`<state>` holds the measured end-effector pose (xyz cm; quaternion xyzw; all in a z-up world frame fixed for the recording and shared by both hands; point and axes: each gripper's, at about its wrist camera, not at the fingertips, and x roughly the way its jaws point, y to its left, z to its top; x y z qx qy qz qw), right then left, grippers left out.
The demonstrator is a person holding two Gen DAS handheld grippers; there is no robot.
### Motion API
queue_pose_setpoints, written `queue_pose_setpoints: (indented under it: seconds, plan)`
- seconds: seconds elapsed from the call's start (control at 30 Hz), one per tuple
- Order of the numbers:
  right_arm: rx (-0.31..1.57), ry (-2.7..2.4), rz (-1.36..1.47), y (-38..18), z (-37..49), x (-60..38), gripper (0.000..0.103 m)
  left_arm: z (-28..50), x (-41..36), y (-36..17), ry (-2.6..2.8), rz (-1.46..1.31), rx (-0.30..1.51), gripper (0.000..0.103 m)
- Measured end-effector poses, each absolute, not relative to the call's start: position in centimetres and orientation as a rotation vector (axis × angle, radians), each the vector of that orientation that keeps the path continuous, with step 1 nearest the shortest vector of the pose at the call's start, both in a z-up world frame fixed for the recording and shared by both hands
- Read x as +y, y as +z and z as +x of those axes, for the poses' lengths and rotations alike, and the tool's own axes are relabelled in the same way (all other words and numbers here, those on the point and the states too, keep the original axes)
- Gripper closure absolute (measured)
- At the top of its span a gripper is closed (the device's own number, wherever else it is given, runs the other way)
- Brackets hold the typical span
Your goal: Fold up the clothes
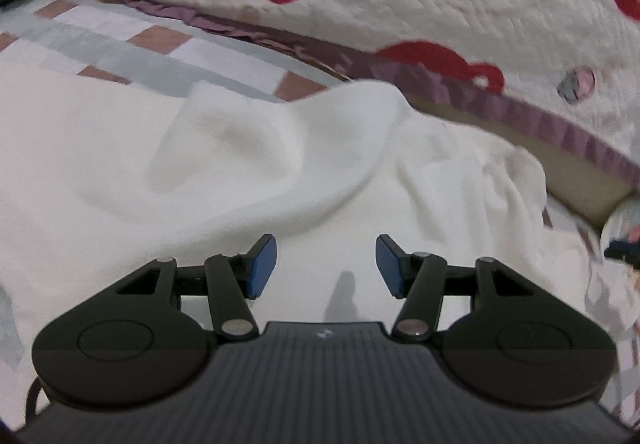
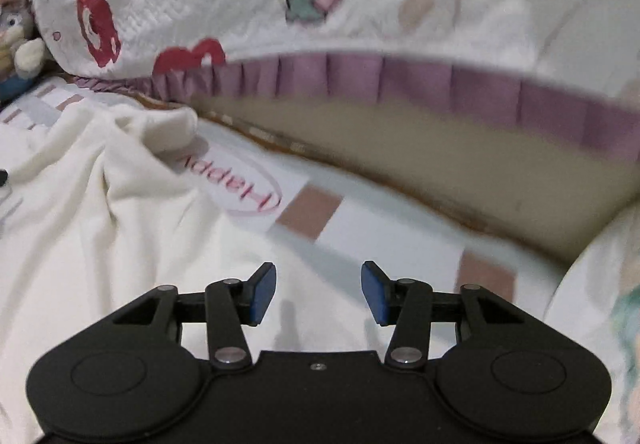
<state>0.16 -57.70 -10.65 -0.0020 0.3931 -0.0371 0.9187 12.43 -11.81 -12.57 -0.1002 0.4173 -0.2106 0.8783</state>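
and here we are over the bed, both tools hovering low. the left gripper (image 1: 326, 266), black-framed with blue pads, is spread wide with nothing between its fingers, and right ahead of it lies the soft cream-white fleece garment (image 1: 240, 164), rumpled, with 1 rounded hump of cloth raised in the middle and a ridge running off toward the right. the right gripper (image 2: 318, 292), same build, is also parted wide and carrying nothing; it hangs over the pale checked bedsheet with brown and grey squares (image 2: 384, 240), with the garment's edge just beside it on the left. from that side the garment shows deep creases and a bunched, rolled end (image 2: 168, 128) near a red "happy" print (image 2: 236, 184) on the sheet.

behind it all, the white quilted blanket with red bear shapes and a purple frill (image 1: 440, 4) is heaped along the far side, and a plush toy (image 2: 24, 56) peeks in at the left.

how far along? my read: the garment is not lying as a neat flat stack, there are lumps and loose folds everywhere. it could be spread for smoothing, or partway through a fold with a flap thrown over; these views don't settle which. tidy, squared-off folding is clearly left to do.
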Motion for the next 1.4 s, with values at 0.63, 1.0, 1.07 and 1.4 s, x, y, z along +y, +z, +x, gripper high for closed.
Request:
queue_pose_setpoints:
  seconds: [0.63,1.0,1.07,1.4]
  plan:
    - [1.010,-0.012,0.065,-15.9,7.8,-52.2,0.097,12.9,-10.3,-12.5,-0.357,-0.217,0.902,0.051]
    - [0.879,-0.370,0.082,-14.3,1.5,-58.1,0.099,15.2,-2.2,-11.0,-0.067,-0.240,0.813,0.049]
    - [0.879,-0.379,0.078,-14.7,1.9,-57.8,0.098,15.8,1.1,-10.3,0.014,-0.281,0.794,0.049]
    - [0.881,-0.383,0.061,-14.7,2.2,-57.7,0.096,15.6,14.2,-10.9,0.335,-0.479,0.804,0.046]
